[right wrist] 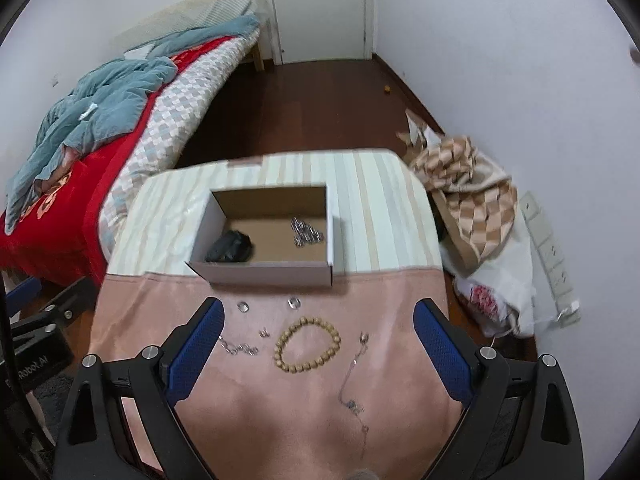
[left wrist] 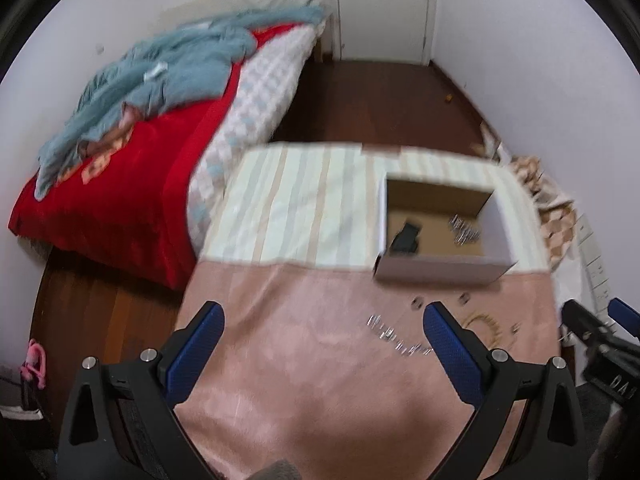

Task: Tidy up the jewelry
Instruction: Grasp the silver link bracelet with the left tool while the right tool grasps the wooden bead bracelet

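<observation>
An open cardboard box (right wrist: 264,272) (left wrist: 440,270) stands on the table and holds a black item (right wrist: 231,246) (left wrist: 406,237) and a silver chain (right wrist: 306,232) (left wrist: 464,230). On the pink cloth (right wrist: 320,420) in front of it lie a wooden bead bracelet (right wrist: 307,345) (left wrist: 486,326), a silver chain bracelet (right wrist: 238,347) (left wrist: 396,338), two rings (right wrist: 243,306) (right wrist: 294,302), small earrings (right wrist: 264,333) and a thin necklace (right wrist: 352,376). My right gripper (right wrist: 318,322) is open above the bead bracelet. My left gripper (left wrist: 324,330) is open, left of the silver chain bracelet.
A bed (right wrist: 80,152) with a red cover and blue blanket lies to the left. A heap of checked cloth and bags (right wrist: 476,200) sits right of the table, beside a power strip (right wrist: 548,256). Dark wooden floor and a white door (right wrist: 320,8) lie beyond.
</observation>
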The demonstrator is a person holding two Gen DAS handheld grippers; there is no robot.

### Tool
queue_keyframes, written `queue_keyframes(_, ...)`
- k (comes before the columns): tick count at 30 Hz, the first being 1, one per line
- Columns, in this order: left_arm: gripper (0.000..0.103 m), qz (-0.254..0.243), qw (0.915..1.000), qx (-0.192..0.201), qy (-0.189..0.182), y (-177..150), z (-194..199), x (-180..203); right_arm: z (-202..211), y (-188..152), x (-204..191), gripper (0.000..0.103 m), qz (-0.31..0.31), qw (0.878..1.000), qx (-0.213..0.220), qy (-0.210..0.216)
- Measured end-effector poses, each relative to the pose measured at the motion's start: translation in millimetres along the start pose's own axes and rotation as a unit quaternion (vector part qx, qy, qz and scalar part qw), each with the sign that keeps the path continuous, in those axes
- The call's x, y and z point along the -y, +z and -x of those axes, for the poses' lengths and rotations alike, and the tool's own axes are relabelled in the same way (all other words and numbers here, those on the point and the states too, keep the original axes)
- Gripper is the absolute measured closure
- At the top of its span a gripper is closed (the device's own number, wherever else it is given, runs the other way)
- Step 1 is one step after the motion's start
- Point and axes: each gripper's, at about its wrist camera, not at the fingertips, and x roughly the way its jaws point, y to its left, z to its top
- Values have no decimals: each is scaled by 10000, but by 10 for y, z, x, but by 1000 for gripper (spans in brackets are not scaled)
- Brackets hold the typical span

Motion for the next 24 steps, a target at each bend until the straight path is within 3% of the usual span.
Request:
queue_keyframes(5, 1, -21, 9986, -495, 170, -229, -522, -5, -649, -319, 278, 7, -414, 9974, -561, 169)
queue_keyframes(10, 1, -61, 9953, -932, 253, -395, -948, 7, -1230, -476, 352, 31, -479, 9945, -889, 291)
queue_keyframes(15, 2, 39, 9926, -1209, 81, -468, -1193, -24, -1565, -524, 209, 43, -222, 9947, -978, 226)
queue_keyframes(20, 2, 138, 9910, -1312, -247, -449, -1311, 31, -1701, -514, 94, 65, 128, 9952, -972, 44)
queue_keyframes(23, 3, 185, 9881, -1434, -516, -447, -1370, 108, -1695, -514, 34, 94, 276, 9953, -931, -40)
queue_keyframes(24, 3, 187, 9872, -1462, -604, -450, -1387, 139, -1692, -530, 43, 94, 243, 9953, -941, 26)
